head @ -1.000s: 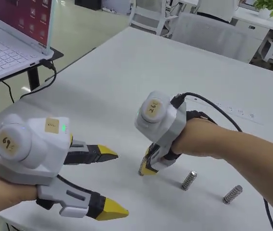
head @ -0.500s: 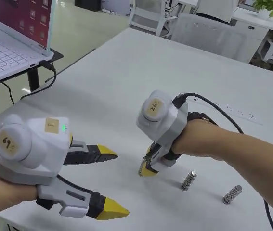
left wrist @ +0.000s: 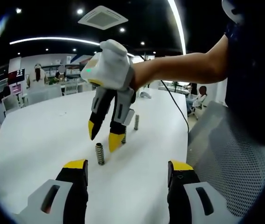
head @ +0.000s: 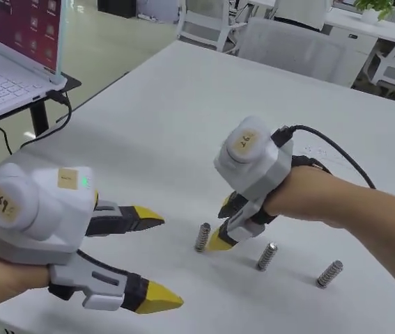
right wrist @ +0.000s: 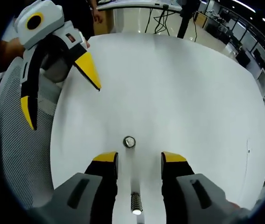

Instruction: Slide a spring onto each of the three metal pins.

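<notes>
Right hand-held gripper point(left wrist: 103, 136): jaws a moderate gap apart, nothing between the tips. It points steeply down at the worktop point(head: 183, 125).

First spring point(head: 202, 237): stands upright, just beside the lower yellow tip, apart from it. In the right gripper view it appears end-on, just ahead of the tips and centred on the gap.

Second spring point(head: 267, 256): just behind the right hand-held gripper, on the arm side. It stands with a slight lean.

Third spring point(head: 329, 273): further along the same line, well apart from the tips, also leaning a little.

Judgement: loose springs would lie flat, so three standing ones suggest each is carried on a pin. The pins would be hidden inside the coils, so I cannot confirm this. The parted jaws, so close to the first spring, read as a release after seating it.

Left hand-held gripper point(head: 154, 257): jaws wide and empty, held low over the worktop and well to the side of the first spring, pointing towards the work. Likely parked clear so the right has room.

Task looks at or near its end.
</notes>
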The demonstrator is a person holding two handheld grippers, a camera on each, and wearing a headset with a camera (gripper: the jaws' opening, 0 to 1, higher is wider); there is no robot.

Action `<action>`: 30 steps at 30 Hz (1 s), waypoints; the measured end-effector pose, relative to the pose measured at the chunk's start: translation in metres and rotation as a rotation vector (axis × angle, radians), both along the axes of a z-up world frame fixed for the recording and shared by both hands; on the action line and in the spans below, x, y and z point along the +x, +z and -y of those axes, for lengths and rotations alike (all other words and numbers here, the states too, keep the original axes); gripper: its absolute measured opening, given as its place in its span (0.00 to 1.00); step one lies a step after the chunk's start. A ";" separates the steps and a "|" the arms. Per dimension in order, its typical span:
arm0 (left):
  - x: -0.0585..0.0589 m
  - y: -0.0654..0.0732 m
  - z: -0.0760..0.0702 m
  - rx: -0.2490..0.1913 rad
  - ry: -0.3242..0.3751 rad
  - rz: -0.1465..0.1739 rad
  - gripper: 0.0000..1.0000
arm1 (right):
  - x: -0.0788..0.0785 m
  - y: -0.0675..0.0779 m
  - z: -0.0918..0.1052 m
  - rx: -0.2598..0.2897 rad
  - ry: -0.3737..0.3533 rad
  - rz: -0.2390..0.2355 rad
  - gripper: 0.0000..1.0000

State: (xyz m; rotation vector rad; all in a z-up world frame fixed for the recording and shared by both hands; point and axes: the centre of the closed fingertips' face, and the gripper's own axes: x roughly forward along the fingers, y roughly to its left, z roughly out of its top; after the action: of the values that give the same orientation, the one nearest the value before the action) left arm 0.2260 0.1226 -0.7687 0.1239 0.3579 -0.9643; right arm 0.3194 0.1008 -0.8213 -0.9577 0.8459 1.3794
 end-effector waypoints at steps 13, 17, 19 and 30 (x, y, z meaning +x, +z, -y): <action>0.007 0.005 0.001 0.003 0.000 0.004 0.66 | 0.004 0.023 0.026 0.099 -0.070 0.025 0.42; 0.010 0.006 0.001 0.006 -0.001 0.004 0.66 | 0.004 0.032 0.033 0.134 -0.091 0.034 0.45; 0.011 0.007 0.001 0.009 -0.002 0.004 0.66 | 0.004 0.036 0.037 0.152 -0.106 0.040 0.46; 0.014 0.012 0.000 0.008 0.002 0.009 0.66 | 0.006 0.055 0.066 0.238 -0.181 0.073 0.49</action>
State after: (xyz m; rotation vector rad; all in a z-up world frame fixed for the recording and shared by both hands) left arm 0.2403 0.1226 -0.7565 0.1356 0.3535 -0.9596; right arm 0.3256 0.0347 -0.7659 -0.7259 0.6784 1.2493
